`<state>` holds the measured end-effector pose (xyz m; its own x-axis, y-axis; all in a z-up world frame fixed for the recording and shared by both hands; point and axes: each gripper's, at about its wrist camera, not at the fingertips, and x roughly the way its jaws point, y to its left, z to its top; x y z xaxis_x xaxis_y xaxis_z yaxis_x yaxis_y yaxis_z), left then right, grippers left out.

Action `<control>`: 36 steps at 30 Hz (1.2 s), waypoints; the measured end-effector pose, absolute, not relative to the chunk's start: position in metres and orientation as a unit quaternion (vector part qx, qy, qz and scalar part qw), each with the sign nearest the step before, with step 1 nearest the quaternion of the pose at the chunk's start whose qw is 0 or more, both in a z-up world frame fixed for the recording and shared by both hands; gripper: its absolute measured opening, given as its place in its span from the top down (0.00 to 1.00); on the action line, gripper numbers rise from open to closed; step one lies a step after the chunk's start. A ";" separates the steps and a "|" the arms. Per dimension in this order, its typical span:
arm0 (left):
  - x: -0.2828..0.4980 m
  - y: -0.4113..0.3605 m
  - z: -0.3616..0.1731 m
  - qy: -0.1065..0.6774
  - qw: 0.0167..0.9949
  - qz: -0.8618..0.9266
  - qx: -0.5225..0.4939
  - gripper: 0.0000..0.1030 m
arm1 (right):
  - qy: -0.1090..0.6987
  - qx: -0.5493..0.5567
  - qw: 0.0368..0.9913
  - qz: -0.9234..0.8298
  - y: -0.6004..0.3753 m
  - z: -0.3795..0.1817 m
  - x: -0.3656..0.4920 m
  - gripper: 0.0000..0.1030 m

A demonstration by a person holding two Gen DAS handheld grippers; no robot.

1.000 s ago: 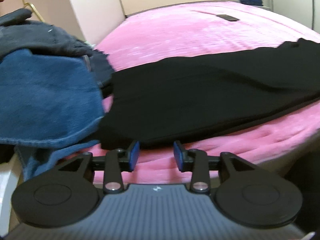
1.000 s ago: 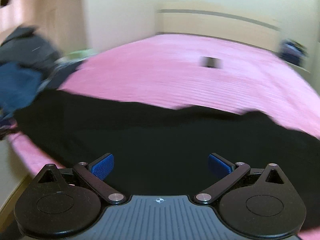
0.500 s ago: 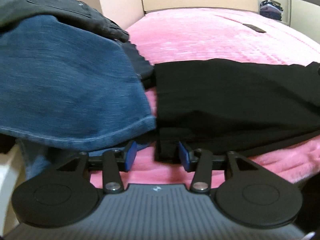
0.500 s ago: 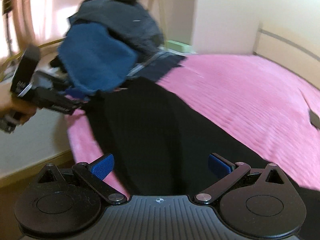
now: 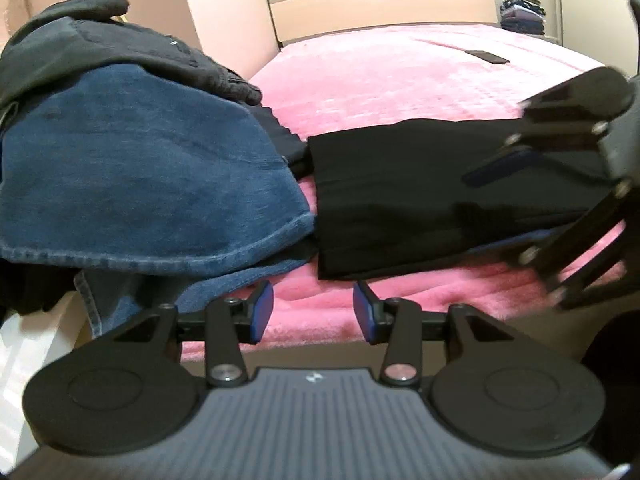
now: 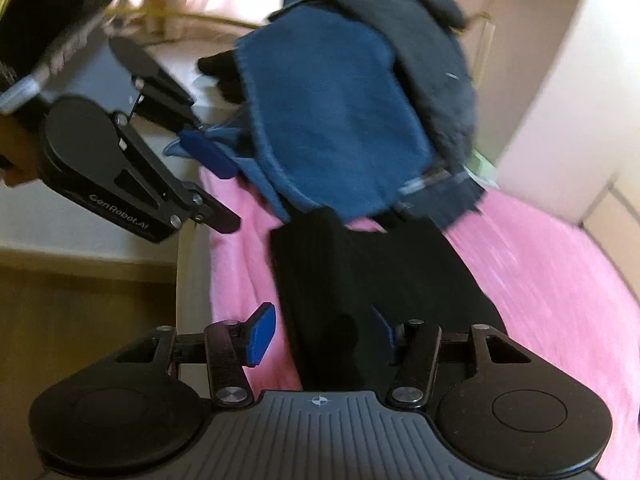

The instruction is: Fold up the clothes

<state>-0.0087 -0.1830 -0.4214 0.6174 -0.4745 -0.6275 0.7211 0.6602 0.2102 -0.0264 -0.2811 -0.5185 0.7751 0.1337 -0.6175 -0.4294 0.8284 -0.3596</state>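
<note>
At my left the jeans pile (image 5: 140, 168) slumps; my left gripper (image 5: 313, 312) hangs part-open, empty. The black garment (image 5: 420, 200) lies flat on the pink bed (image 5: 400, 80): soft, limp, likely light. My right gripper (image 6: 320, 330) is closing around its near edge, a sensible hold.

From my left camera, the trousers (image 5: 420, 200) lie flat on the bed (image 5: 400, 80), stretching toward three o'clock. At nine o'clock a heap of jeans (image 5: 140, 176) overhangs the bed's edge, just beside the trousers' end. My left claw (image 5: 313, 316) sits at six o'clock, short of the trousers. My right claw (image 5: 516, 208) reaches in at three o'clock, its jaws closing astride the trousers. A clothes stack (image 5: 522, 14) sits at one o'clock, beyond the bed.
</note>
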 end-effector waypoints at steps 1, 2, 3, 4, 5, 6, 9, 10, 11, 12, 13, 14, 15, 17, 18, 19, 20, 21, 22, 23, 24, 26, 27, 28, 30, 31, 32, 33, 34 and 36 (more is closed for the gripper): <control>-0.009 -0.180 -0.422 0.272 0.871 -0.342 0.224 0.61 | 0.301 -0.261 0.904 0.155 -0.275 -0.524 -0.019 0.47; -0.008 -0.178 -0.423 0.274 0.872 -0.340 0.221 0.61 | 0.308 -0.271 0.899 0.155 -0.270 -0.530 -0.014 0.47; -0.006 -0.175 -0.425 0.276 0.873 -0.338 0.218 0.60 | 0.314 -0.282 0.893 0.155 -0.265 -0.536 -0.008 0.47; -0.005 -0.173 -0.427 0.278 0.873 -0.337 0.216 0.60 | 0.317 -0.296 0.888 0.153 -0.263 -0.542 -0.003 0.47; -0.003 -0.171 -0.429 0.281 0.873 -0.336 0.214 0.60 | 0.317 -0.310 0.884 0.152 -0.261 -0.547 -0.001 0.47; -0.002 -0.169 -0.431 0.282 0.874 -0.334 0.213 0.60 | 0.316 -0.322 0.880 0.150 -0.260 -0.552 0.001 0.47; 0.002 -0.166 -0.436 0.286 0.875 -0.331 0.206 0.59 | 0.298 -0.359 0.872 0.148 -0.254 -0.561 0.003 0.47; 0.004 -0.164 -0.437 0.287 0.876 -0.330 0.203 0.59 | 0.294 -0.370 0.869 0.147 -0.251 -0.562 0.001 0.50; 0.004 -0.163 -0.437 0.287 0.877 -0.330 0.200 0.59 | 0.291 -0.377 0.868 0.144 -0.250 -0.563 0.002 0.57; 0.005 -0.163 -0.437 0.286 0.877 -0.331 0.198 0.59 | 0.287 -0.383 0.867 0.141 -0.248 -0.563 0.002 0.60; 0.004 -0.163 -0.437 0.285 0.877 -0.332 0.196 0.59 | 0.286 -0.385 0.867 0.133 -0.247 -0.563 0.003 0.64; 0.004 -0.163 -0.436 0.284 0.877 -0.335 0.193 0.59 | 0.286 -0.387 0.868 0.124 -0.248 -0.562 0.003 0.64; 0.004 -0.163 -0.436 0.283 0.877 -0.339 0.190 0.59 | 0.287 -0.387 0.868 0.117 -0.249 -0.562 0.004 0.64; 0.004 -0.164 -0.434 0.284 0.874 -0.352 0.179 0.58 | 0.295 -0.385 0.867 0.116 -0.250 -0.563 0.007 0.65; 0.004 -0.165 -0.434 0.286 0.871 -0.360 0.173 0.58 | 0.294 -0.386 0.866 0.119 -0.250 -0.563 0.008 0.66; 0.004 -0.166 -0.434 0.286 0.870 -0.363 0.170 0.58 | 0.293 -0.384 0.867 0.119 -0.249 -0.563 0.007 0.76; 0.004 -0.167 -0.434 0.287 0.869 -0.366 0.168 0.58 | 0.294 -0.377 0.870 0.121 -0.251 -0.561 0.007 0.87; 0.004 -0.168 -0.434 0.287 0.869 -0.366 0.169 0.58 | 0.289 -0.368 0.876 0.119 -0.254 -0.558 0.006 0.91; 0.003 -0.170 -0.434 0.286 0.869 -0.366 0.170 0.58 | 0.284 -0.358 0.882 0.117 -0.257 -0.555 0.005 0.96; 0.002 -0.171 -0.434 0.286 0.869 -0.366 0.171 0.58 | 0.279 -0.348 0.888 0.116 -0.260 -0.551 0.004 0.97; 0.001 -0.172 -0.435 0.285 0.869 -0.366 0.172 0.58 | 0.273 -0.335 0.895 0.112 -0.264 -0.546 0.004 0.98; -0.001 -0.176 -0.433 0.285 0.870 -0.365 0.170 0.58 | 0.264 -0.306 0.909 0.106 -0.271 -0.534 0.003 0.99; -0.003 -0.178 -0.432 0.284 0.870 -0.366 0.168 0.58 | 0.262 -0.276 0.919 0.104 -0.277 -0.526 0.002 0.99; -0.005 -0.180 -0.429 0.281 0.871 -0.368 0.167 0.58 | 0.258 -0.244 0.930 0.098 -0.286 -0.517 0.000 0.99; -0.009 -0.186 -0.423 0.273 0.872 -0.373 0.165 0.58 | 0.241 -0.169 0.953 0.077 -0.311 -0.494 -0.009 1.00; -0.011 -0.189 -0.419 0.267 0.872 -0.377 0.164 0.58 | 0.231 -0.131 0.962 0.065 -0.324 -0.482 -0.015 1.00; -0.015 -0.194 -0.415 0.260 0.871 -0.384 0.162 0.58 | 0.215 -0.093 0.971 0.044 -0.342 -0.468 -0.028 1.00; -0.018 -0.201 -0.411 0.254 0.869 -0.392 0.163 0.58 | 0.196 -0.057 0.979 0.018 -0.363 -0.455 -0.047 1.00; -0.022 -0.208 -0.407 0.248 0.866 -0.401 0.165 0.58 | 0.175 -0.022 0.984 -0.008 -0.383 -0.443 -0.066 1.00; -0.030 -0.225 -0.399 0.236 0.859 -0.421 0.170 0.58 | 0.133 0.036 0.988 -0.070 -0.422 -0.426 -0.115 1.00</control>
<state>-0.0305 -0.2247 -0.3990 0.5342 -0.6429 -0.5489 0.8034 0.5881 0.0933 -0.1150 -0.4223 -0.4256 0.9544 -0.1296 -0.2688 0.1490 0.9874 0.0530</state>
